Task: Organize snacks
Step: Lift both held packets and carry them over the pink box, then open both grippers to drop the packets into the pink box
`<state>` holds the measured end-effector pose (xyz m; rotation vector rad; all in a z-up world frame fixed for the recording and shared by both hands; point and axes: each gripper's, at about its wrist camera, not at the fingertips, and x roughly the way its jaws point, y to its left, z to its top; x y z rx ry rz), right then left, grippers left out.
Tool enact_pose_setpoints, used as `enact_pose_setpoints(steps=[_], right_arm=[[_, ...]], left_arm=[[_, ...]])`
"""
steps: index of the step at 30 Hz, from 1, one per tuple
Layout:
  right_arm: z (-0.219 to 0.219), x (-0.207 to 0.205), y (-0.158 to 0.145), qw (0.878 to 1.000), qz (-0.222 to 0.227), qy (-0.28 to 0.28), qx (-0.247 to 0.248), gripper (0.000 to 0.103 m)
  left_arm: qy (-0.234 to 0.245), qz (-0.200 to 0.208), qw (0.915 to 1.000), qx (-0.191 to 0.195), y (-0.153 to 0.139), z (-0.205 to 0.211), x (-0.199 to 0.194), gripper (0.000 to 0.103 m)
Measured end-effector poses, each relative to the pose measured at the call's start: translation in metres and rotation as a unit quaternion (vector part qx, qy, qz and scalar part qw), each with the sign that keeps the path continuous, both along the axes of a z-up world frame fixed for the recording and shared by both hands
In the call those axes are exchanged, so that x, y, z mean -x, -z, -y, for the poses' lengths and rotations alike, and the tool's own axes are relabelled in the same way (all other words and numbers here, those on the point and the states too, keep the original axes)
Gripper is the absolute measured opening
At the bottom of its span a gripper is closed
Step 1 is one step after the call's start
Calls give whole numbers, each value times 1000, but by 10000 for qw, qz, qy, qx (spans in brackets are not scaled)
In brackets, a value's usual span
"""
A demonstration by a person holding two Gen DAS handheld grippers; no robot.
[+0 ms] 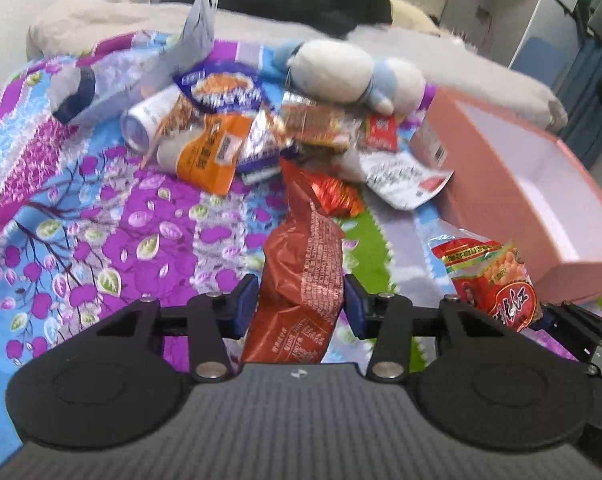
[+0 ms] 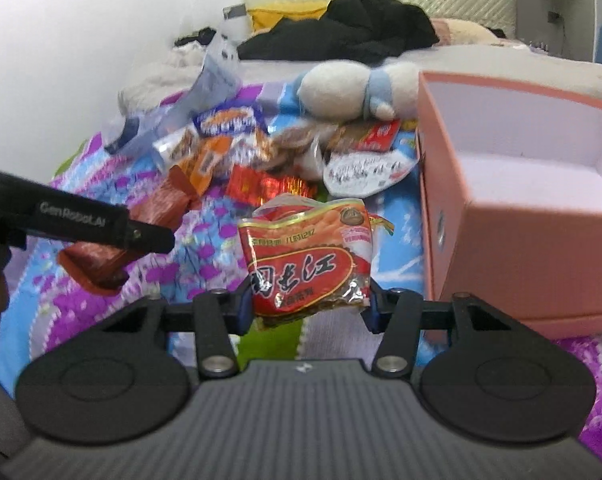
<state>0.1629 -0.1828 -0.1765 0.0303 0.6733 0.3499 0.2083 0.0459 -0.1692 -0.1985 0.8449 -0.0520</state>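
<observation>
The long rust-brown foil snack packet (image 1: pixel 301 280) sits between the blue pads of the left gripper (image 1: pixel 299 308), whose jaws are clamped on its lower half; its upper end sticks forward past the pads, above the quilt. In the right wrist view the same packet (image 2: pixel 101 260) is seen held clear of the bed. The red-and-clear bag of peanuts with white lettering (image 2: pixel 309 256) is pinched by its lower part in the right gripper (image 2: pixel 307 306), jaws closed against both side edges, the bag standing upright and lifted off the bed.

One container is in sight: an open pink cardboard box with a white inside (image 2: pixel 541 216), resting on the bed at the right, just beside the held peanut bag. What shows of its inside is bare; no snack can be seen in it.

Behind the two held packs lies one loose pile of snacks (image 1: pixel 237 128) on the purple, blue and green floral quilt (image 1: pixel 101 220). Blur keeps an exact count out of reach, but at least an orange pouch, a purple-and-white packet, a white tube-shaped pack, a shiny red wrapper, a small red packet and a white pouch with print can be told apart. One white and pale-blue plush toy (image 1: pixel 349 72) rests at the far edge of the pile, touching it.
</observation>
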Motion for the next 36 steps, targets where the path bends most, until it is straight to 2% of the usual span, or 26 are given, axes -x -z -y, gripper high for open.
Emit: enact_pose_setpoints(steps=[12, 19, 26, 36], right_arm=[[12, 1, -53, 9979, 600, 203, -113, 53], [28, 1, -74, 9952, 852, 480, -47, 53], [53, 8, -80, 9916, 974, 853, 23, 53], [92, -4, -82, 9825, 1056, 1521, 195, 53]], left_arm=[[-23, 508, 9985, 209, -57, 8, 5, 52], [145, 669, 9970, 366, -75, 22, 5, 52], [586, 884, 9929, 542, -85, 58, -7, 52], [1277, 928, 9847, 742, -93, 119, -38, 52]])
